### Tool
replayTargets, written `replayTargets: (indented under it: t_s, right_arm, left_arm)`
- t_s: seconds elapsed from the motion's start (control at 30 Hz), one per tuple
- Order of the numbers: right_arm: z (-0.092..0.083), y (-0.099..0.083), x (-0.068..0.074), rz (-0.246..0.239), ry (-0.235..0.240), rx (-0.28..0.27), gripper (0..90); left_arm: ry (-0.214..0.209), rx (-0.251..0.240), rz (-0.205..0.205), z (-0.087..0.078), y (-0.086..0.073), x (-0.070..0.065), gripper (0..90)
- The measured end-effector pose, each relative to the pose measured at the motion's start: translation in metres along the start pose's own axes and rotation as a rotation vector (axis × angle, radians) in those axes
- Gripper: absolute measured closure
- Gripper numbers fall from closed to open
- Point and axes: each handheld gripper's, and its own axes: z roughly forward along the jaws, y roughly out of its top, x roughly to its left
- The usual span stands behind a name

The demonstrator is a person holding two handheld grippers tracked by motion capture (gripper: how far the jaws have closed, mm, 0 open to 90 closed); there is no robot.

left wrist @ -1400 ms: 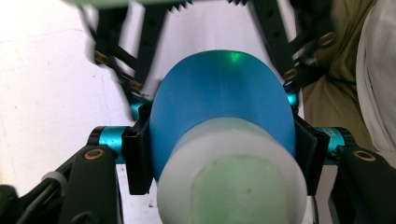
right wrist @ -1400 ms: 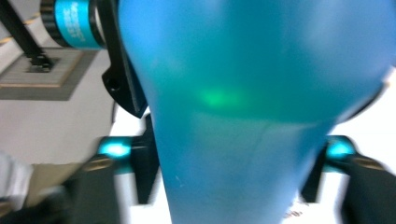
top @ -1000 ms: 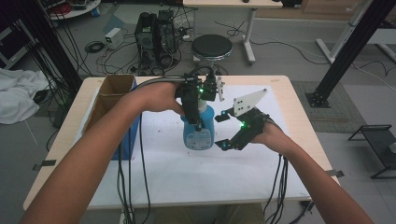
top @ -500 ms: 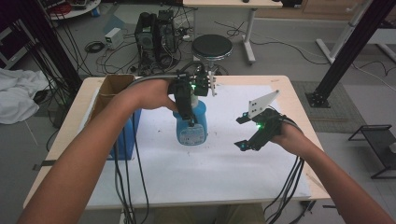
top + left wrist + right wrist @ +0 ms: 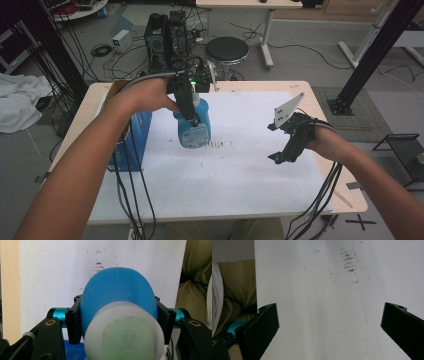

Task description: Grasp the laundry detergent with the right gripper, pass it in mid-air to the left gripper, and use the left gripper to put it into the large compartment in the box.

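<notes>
Between the left gripper's [image 5: 192, 107] jaws: a blue plastic bottle [image 5: 193, 127] with a white cap [image 5: 125, 332], clamped at the upper body just under the cap. In the left gripper view both black jaws press flat on the bottle's flanks, cap toward the camera, rounded body running out ahead of the jaws over the white sheet [image 5: 235, 170].

Handling, my read: rigid-ish moulded plastic, smooth and curved, so likely slippery under flat pads. Weight depends on fill, can't tell from here. Walls probably flex if squeezed mid-body. Best hold is where it is now, high on the shoulder under the cap, where the section is stiffest and the cap's lip stops it sliding through. Grabbing the belly looks riskier: wider, rounder, could squirt out.

High view: bottle hangs below the left jaws, roughly upright, base near the sheet; contact or not, can't tell. Brown smudges [image 5: 220, 145] on the sheet just beside it.

Right gripper [image 5: 285, 152]: jaws have just been opening, now stand wide apart with nothing between them, only bare sheet ahead. It sits well apart from the bottle, off to the side, grey three-cornered plate up.

Blue box [image 5: 140, 130] sits behind the left forearm, near the bottle, not touching as far as I can see.
</notes>
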Motion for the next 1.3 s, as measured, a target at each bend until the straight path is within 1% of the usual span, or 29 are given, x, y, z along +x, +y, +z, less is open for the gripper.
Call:
replayTargets:
  t_s: [0.03,0.07,0.1,0.2,0.23,0.27,0.33,0.43,0.5,0.53,0.57,0.6,0.63,0.67,0.7,0.77,0.8,0.83,0.9,0.93,1.0,1.03,1.07,1.1,1.13,1.17,1.2,1.27,1.3]
  right_arm:
    - [0.000,-0.001,0.000,0.001,0.004,0.019,0.7]
    - [-0.001,-0.002,0.000,-0.011,0.002,0.033,0.7]
    - [-0.002,-0.004,-0.001,-0.011,0.005,0.049,0.7]
    - [-0.007,-0.008,-0.001,0.001,0.013,0.075,0.7]
    - [-0.009,-0.009,-0.001,0.012,0.012,0.087,0.7]
    - [-0.011,-0.011,-0.002,0.005,0.010,0.093,0.7]
    - [-0.016,-0.014,-0.004,0.004,0.001,0.093,0.7]
    - [-0.022,-0.016,-0.005,0.001,-0.005,0.079,0.7]
    - [-0.025,-0.018,-0.005,-0.004,-0.008,0.072,0.7]
    - [-0.027,-0.018,-0.004,-0.003,-0.012,0.073,0.7]
    - [-0.028,-0.019,-0.004,-0.006,-0.016,0.070,0.7]
    - [-0.029,-0.020,-0.004,-0.005,-0.019,0.070,0.7]
    - [-0.030,-0.021,-0.004,-0.003,-0.021,0.068,0.7]
    - [-0.031,-0.021,-0.004,-0.009,-0.019,0.063,0.7]
    - [-0.032,-0.022,-0.004,-0.002,-0.020,0.061,0.7]
    - [-0.033,-0.023,-0.004,-0.010,-0.022,0.066,0.7]
    - [-0.033,-0.022,-0.005,-0.020,-0.035,0.061,0.7]
    - [-0.033,-0.022,-0.005,-0.024,-0.036,0.069,0.7]
    - [-0.034,-0.021,-0.004,-0.023,-0.037,0.074,0.7]
    - [-0.035,-0.021,-0.004,-0.016,-0.042,0.078,0.7]
    - [-0.035,-0.021,-0.005,-0.022,-0.040,0.074,0.7]
    - [-0.036,-0.021,-0.005,-0.025,-0.039,0.075,0.7]
    - [-0.036,-0.021,-0.005,-0.023,-0.043,0.074,0.7]
    - [-0.036,-0.021,-0.005,-0.018,-0.042,0.072,0.7]
    - [-0.036,-0.021,-0.005,-0.024,-0.043,0.072,0.7]
    - [-0.036,-0.021,-0.004,-0.025,-0.044,0.074,0.7]
    - [-0.036,-0.021,-0.004,-0.019,-0.043,0.077,0.7]
    - [-0.036,-0.021,-0.004,-0.030,-0.040,0.081,0.7]
    - [-0.036,-0.021,-0.004,-0.022,-0.043,0.078,0.7]
  left_arm:
    - [-0.003,0.006,-0.016,-0.003,-0.002,0.001,37.7]
    - [0.012,0.007,-0.021,-0.006,-0.004,0.002,37.7]
    - [0.010,0.006,-0.044,-0.009,-0.006,0.002,37.7]
    - [0.023,0.011,-0.091,-0.021,-0.013,0.006,37.7]
    - [0.037,0.013,-0.097,-0.026,-0.015,0.008,37.7]
    - [0.043,0.015,-0.108,-0.030,-0.017,0.008,37.7]
    - [0.055,0.022,-0.120,-0.040,-0.023,0.010,37.7]
    - [0.055,0.011,-0.151,-0.050,-0.031,0.013,37.7]
    - [0.061,0.013,-0.166,-0.056,-0.038,0.016,37.7]
    - [0.063,-0.012,-0.207,-0.058,-0.042,0.015,37.7]
    - [0.064,0.011,-0.187,-0.063,-0.046,0.019,37.7]
    - [0.070,0.003,-0.198,-0.065,-0.049,0.019,37.7]
    - [0.074,-0.017,-0.223,-0.067,-0.052,0.019,37.7]
    - [0.067,-0.016,-0.233,-0.070,-0.056,0.019,37.7]
    - [0.067,-0.017,-0.243,-0.074,-0.059,0.021,37.7]
    - [0.069,-0.014,-0.252,-0.079,-0.064,0.022,37.7]
    - [0.072,-0.010,-0.259,-0.084,-0.068,0.023,37.7]
    - [0.071,-0.006,-0.259,-0.087,-0.071,0.023,37.7]
    - [0.081,-0.004,-0.262,-0.092,-0.076,0.024,37.7]
    - [0.084,-0.006,-0.270,-0.094,-0.079,0.024,37.7]
    - [0.084,-0.003,-0.285,-0.098,-0.086,0.026,37.8]
    - [0.082,0.011,-0.278,-0.102,-0.091,0.027,37.8]
    - [0.085,-0.006,-0.301,-0.102,-0.094,0.027,37.7]
    - [0.092,-0.005,-0.304,-0.104,-0.098,0.028,37.7]
    - [0.095,0.010,-0.291,-0.107,-0.102,0.029,37.7]
    - [0.102,-0.011,-0.319,-0.108,-0.106,0.029,37.7]
    - [0.107,-0.009,-0.325,-0.111,-0.111,0.030,37.7]
    - [0.115,-0.012,-0.336,-0.114,-0.118,0.031,37.7]
    - [0.122,-0.013,-0.340,-0.115,-0.122,0.031,37.7]
